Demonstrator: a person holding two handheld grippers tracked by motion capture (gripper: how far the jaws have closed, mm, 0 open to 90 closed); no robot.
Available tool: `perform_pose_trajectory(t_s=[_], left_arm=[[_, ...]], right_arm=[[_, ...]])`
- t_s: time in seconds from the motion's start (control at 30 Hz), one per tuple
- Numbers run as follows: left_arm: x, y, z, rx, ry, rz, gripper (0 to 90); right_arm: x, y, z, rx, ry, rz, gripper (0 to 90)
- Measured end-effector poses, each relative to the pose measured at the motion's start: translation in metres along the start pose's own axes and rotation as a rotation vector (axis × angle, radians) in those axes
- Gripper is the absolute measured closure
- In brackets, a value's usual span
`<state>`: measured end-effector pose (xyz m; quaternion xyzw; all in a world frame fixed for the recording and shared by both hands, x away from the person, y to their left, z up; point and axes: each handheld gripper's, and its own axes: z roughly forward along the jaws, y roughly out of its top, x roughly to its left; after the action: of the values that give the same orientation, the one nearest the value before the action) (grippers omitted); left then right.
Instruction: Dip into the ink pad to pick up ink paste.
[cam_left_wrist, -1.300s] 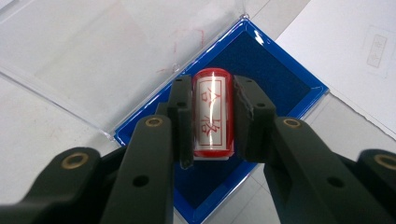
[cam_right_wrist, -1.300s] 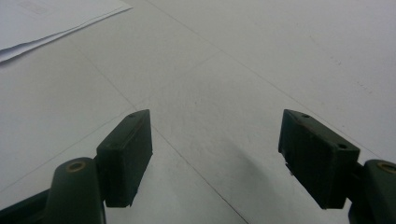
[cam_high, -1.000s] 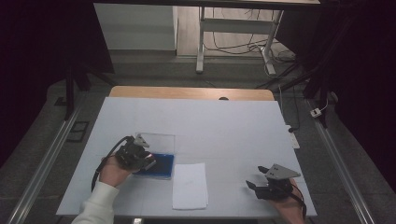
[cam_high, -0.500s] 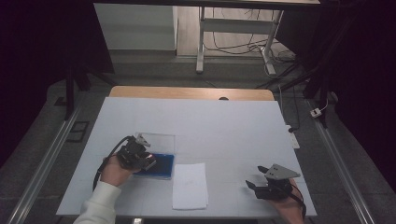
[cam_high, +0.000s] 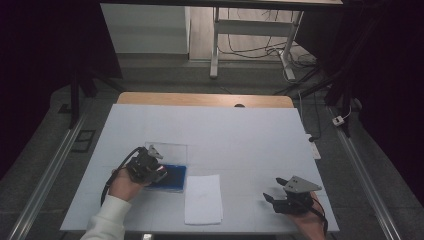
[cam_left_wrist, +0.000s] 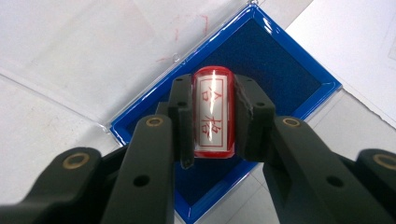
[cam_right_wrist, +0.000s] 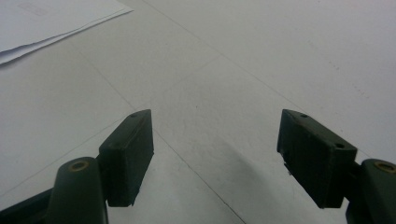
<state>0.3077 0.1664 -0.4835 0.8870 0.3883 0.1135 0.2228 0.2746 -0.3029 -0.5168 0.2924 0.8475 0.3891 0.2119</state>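
Left gripper (cam_left_wrist: 212, 116) clamping a red stamp (cam_left_wrist: 213, 112) over the blue ink pad (cam_left_wrist: 280, 70) near the table's (cam_high: 240, 130) front-left corner, right gripper (cam_right_wrist: 215, 158) hovering empty, jaws apart though just closing, at front-right edge.

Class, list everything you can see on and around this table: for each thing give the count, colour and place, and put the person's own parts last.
Stamp: one, red with a white label, held over the ink pad.
Ink pad: one, dark blue in a blue tray, left front of the table.
Clear lid: one, see-through, open behind the pad.
Paper: one white sheet, front middle, right of the pad.
Table: one, white top with a wooden far edge.
Frame legs: grey metal, on the floor beyond the table.
Left tongs: one, black, shut on the stamp.
Right tongs: one, black, jaws apart with nothing between them, front right.
Sleeve: one, white, on the left arm.
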Motion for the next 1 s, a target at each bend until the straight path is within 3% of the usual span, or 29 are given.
perform_pose_trajectory(t_s=[0.5,0.67,0.77,1.0], left_arm=[[0.002,0.000,-0.002,-0.009,-0.010,-0.001,70.8],[0.007,-0.002,-0.007,-0.035,-0.038,-0.007,70.5],[0.008,-0.001,-0.012,-0.072,-0.060,-0.014,70.4],[0.006,-0.001,-0.030,-0.157,-0.067,-0.010,70.3]], right_arm=[[-0.001,0.000,0.000,-0.001,0.000,0.003,26.8],[-0.001,-0.001,0.000,0.003,0.003,0.003,26.8],[-0.001,-0.001,0.001,0.004,0.002,0.002,26.8],[-0.002,-0.001,-0.001,-0.007,0.003,0.007,26.8]])
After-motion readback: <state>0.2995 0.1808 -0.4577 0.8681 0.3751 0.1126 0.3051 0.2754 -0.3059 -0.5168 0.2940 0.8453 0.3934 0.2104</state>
